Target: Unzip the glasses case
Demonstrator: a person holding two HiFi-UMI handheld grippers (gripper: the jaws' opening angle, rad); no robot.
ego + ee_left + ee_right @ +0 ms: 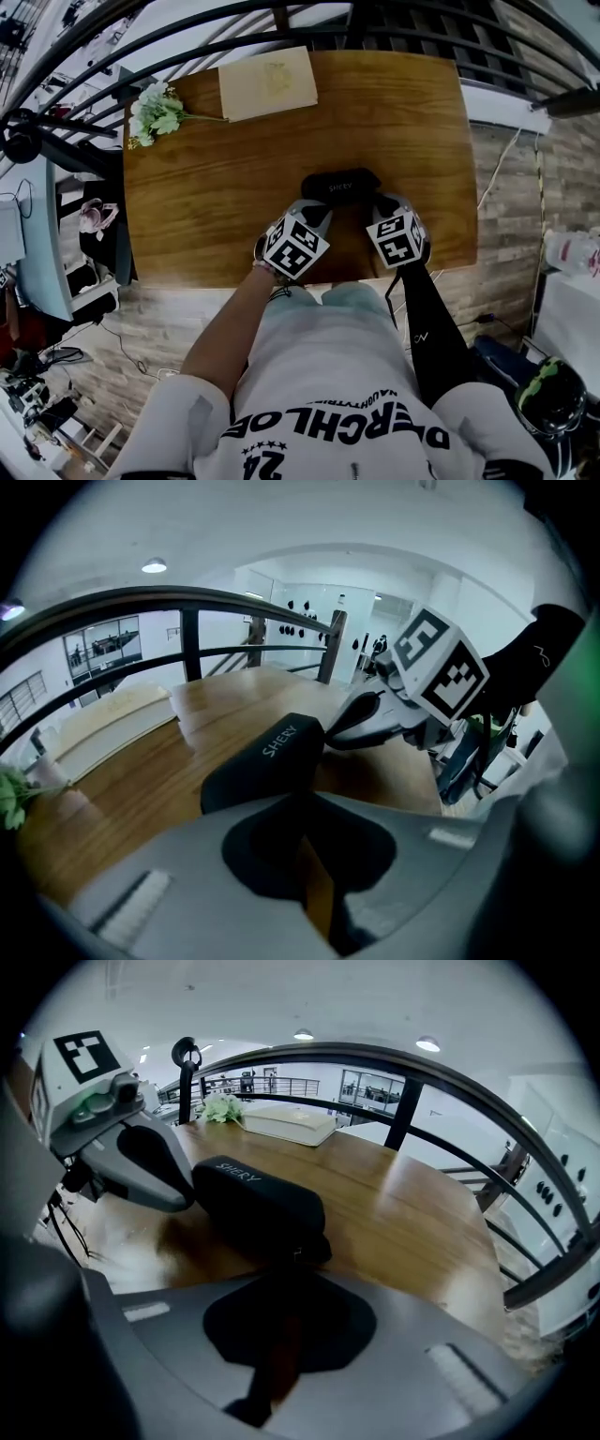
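A black glasses case (339, 186) with pale lettering lies zipped up on the wooden table (216, 197), near its front edge. My left gripper (317, 211) comes at the case's left end. In the left gripper view its jaws (305, 803) stand shut, with only a thin slit showing wood, right against the case (267, 757). My right gripper (382, 204) is at the case's right end. In the right gripper view it (291, 1283) is shut just short of a small zipper pull (295, 1254) on the case (258, 1204); whether it pinches the pull I cannot tell.
A cream book (267, 82) and a bunch of white flowers (155, 111) lie at the table's far left. Dark curved railings (187, 42) run behind the table. The front table edge sits just below the grippers, and the person's torso is close behind it.
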